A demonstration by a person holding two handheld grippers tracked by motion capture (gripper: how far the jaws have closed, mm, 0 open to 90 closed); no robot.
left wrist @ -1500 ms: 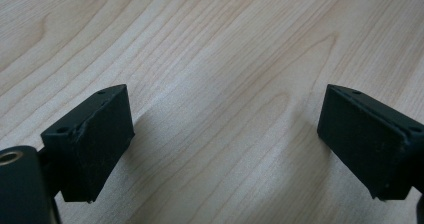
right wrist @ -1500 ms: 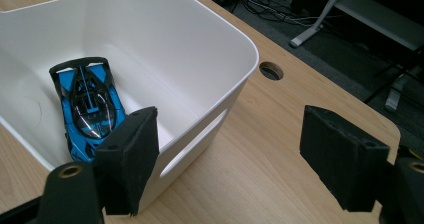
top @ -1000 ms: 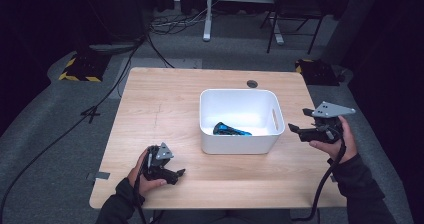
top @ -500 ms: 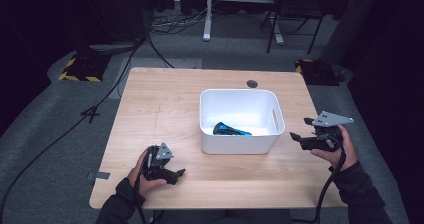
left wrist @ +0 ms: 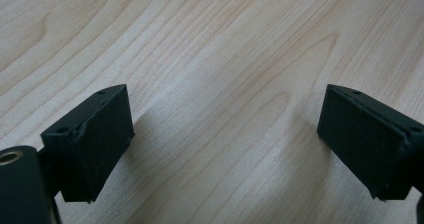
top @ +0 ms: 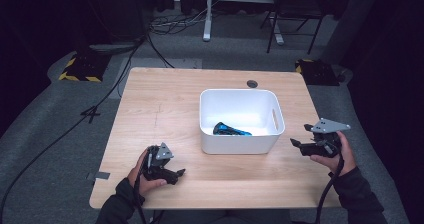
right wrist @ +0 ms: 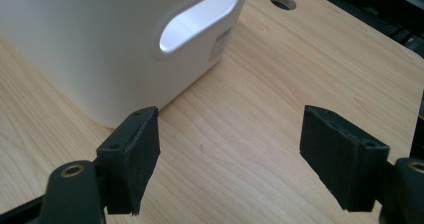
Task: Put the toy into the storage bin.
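Left tool (top: 176, 173) sits low at the near-left of the wooden counter (top: 165, 109), jaws spread wide apart with nothing but bare wood between them. Right tool (top: 299, 145) is jaws-apart too, holding nothing, just beside the right wall of the white bin (top: 239, 143) mid-counter. A blue and black item (top: 230, 129) lies inside the bin

A bin (top: 241, 143) sits right of centre on the counter (top: 165, 104), an object (top: 230, 129) lying inside it. The left claw (top: 176, 174) rests near the counter's front edge, left of the bin; the right claw (top: 296, 145) is just beside the bin's right wall.
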